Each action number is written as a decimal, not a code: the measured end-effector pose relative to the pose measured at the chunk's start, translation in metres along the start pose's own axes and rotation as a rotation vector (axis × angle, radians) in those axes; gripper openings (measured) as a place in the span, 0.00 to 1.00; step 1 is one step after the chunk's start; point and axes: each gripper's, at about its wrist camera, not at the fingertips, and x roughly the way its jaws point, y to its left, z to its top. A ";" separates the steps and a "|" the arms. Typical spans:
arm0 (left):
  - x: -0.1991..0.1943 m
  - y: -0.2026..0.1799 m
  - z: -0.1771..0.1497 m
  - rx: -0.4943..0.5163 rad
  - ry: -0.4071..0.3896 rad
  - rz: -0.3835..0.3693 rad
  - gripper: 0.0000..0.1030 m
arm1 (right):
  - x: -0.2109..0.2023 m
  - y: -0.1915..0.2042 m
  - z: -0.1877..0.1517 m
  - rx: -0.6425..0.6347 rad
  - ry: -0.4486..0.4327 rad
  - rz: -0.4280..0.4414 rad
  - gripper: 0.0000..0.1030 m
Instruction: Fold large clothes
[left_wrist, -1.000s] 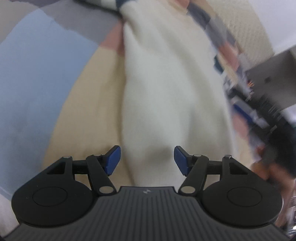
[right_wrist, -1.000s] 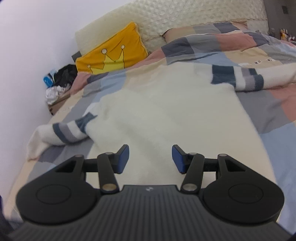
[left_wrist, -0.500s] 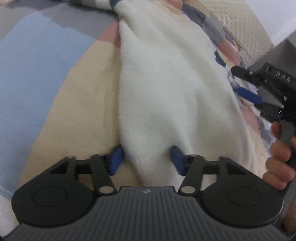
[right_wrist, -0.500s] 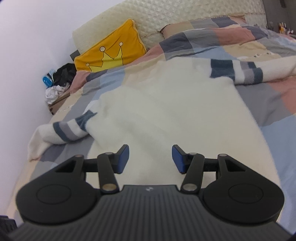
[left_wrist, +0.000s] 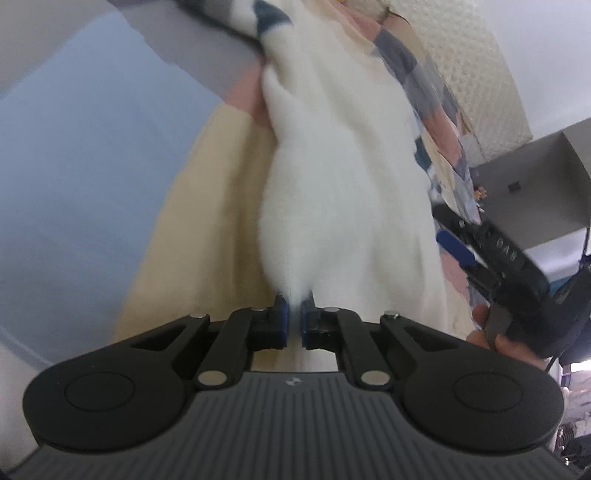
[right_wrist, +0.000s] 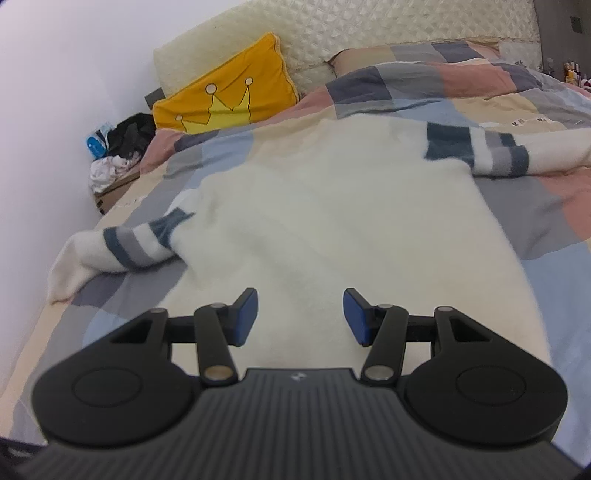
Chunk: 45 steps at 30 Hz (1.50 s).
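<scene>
Left wrist view: your left tongs (left_wrist: 294, 322) were pinched tight on the hem of the white sweater (left_wrist: 343, 177), which stretched ahead across the bed (left_wrist: 85, 177). Your right tongs (right_wrist: 300, 315) hung wide apart, holding nothing, just above the sweater (right_wrist: 332, 221).

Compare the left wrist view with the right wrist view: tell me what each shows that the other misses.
Only the left wrist view shows the left gripper shut on the sweater's hem corner, and the right gripper from outside. Only the right wrist view shows the right gripper open over the hem, both striped sleeves, the yellow crown pillow and the clutter by the wall. Both show the cream sweater lying on the patchwork quilt.
</scene>
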 end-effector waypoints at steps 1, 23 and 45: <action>-0.006 0.005 0.002 -0.015 0.004 0.006 0.07 | 0.001 -0.001 0.001 0.003 0.001 -0.002 0.53; 0.000 -0.018 0.001 0.210 -0.008 0.221 0.19 | -0.006 -0.008 0.003 0.040 -0.028 -0.018 0.53; -0.052 -0.085 0.006 0.406 -0.254 0.360 0.78 | -0.024 -0.005 0.006 0.007 -0.093 -0.019 0.53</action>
